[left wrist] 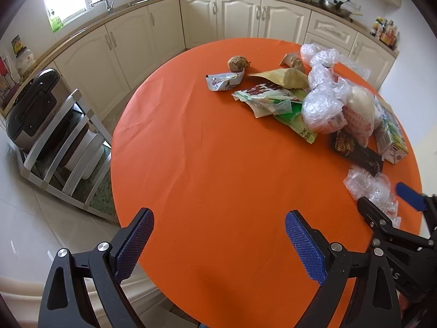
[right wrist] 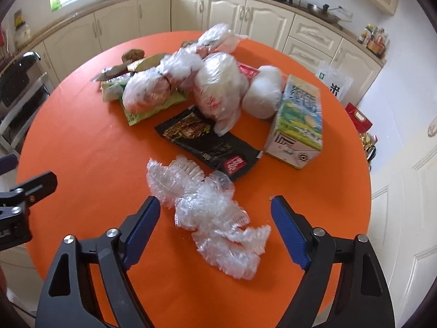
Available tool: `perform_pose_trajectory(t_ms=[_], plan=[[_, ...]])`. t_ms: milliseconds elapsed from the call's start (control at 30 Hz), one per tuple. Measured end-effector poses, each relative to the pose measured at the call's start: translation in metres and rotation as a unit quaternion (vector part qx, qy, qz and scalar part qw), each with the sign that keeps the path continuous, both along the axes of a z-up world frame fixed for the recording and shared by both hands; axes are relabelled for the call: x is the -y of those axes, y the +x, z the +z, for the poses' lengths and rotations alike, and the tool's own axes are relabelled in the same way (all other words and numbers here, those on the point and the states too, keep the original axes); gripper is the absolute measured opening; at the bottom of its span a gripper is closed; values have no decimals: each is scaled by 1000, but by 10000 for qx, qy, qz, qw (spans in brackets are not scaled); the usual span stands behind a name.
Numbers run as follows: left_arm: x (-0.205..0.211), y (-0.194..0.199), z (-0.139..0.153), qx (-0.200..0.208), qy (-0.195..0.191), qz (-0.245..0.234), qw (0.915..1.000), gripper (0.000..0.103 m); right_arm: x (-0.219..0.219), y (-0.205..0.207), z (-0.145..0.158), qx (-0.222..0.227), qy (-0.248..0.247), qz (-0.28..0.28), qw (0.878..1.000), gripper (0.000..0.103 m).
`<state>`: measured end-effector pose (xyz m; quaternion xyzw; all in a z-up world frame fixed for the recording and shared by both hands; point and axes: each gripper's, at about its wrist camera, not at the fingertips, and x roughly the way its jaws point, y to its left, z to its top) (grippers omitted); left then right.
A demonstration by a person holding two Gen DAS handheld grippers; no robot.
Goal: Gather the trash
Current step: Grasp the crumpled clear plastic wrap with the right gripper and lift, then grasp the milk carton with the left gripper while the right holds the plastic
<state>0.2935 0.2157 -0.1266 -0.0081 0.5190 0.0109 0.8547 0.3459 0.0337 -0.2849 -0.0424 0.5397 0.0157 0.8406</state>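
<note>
Trash lies piled on a round orange table. In the right wrist view my right gripper is open, its jaws on either side of a crumpled clear plastic wrap lying on the table. Beyond it lie a black snack packet, a milk carton and knotted clear bags. My left gripper is open and empty over the bare near part of the table. In the left wrist view the clear wrap lies at the right beside my right gripper; wrappers lie further off.
A brown lump and a small wrapper lie at the pile's far left. A metal rack with a rice cooker stands left of the table. Cream kitchen cabinets curve behind. A bag sits on the floor at right.
</note>
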Motion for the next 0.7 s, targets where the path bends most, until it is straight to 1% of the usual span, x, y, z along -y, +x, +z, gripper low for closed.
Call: perform_pose_trajectory(t_ms=[33, 67, 100, 200, 333, 433, 533, 567, 700], plan=[[1, 1, 1, 1, 9, 2, 10000, 94, -1, 0, -2, -44, 16, 25, 10000, 48], [3, 2, 1, 0, 17, -2, 10000, 94, 1, -1, -2, -34, 184, 45, 9998, 41], [5, 3, 1, -1, 18, -15, 10000, 94, 3, -2, -2, -40, 278, 20, 9996, 30], [15, 6, 2, -26, -41, -126, 9999, 94, 12, -9, 0, 19, 295, -127, 9995, 27], [35, 11, 6, 2, -152, -338, 9993, 94, 43, -21, 12, 116, 702, -509, 9962, 26], [58, 15, 12, 36, -280, -591, 9979, 94, 71, -33, 27, 316, 853, -877, 9920, 26], [88, 19, 25, 145, -383, -958, 9946, 94, 103, -41, 41, 537, 825, -1371, 9857, 26], [97, 22, 30, 213, -409, -1066, 9932, 94, 117, -42, 46, 642, 849, -1569, 9819, 26], [142, 35, 47, 421, -381, -1492, 9872, 95, 155, -39, 54, 881, 871, -2055, 9708, 26]])
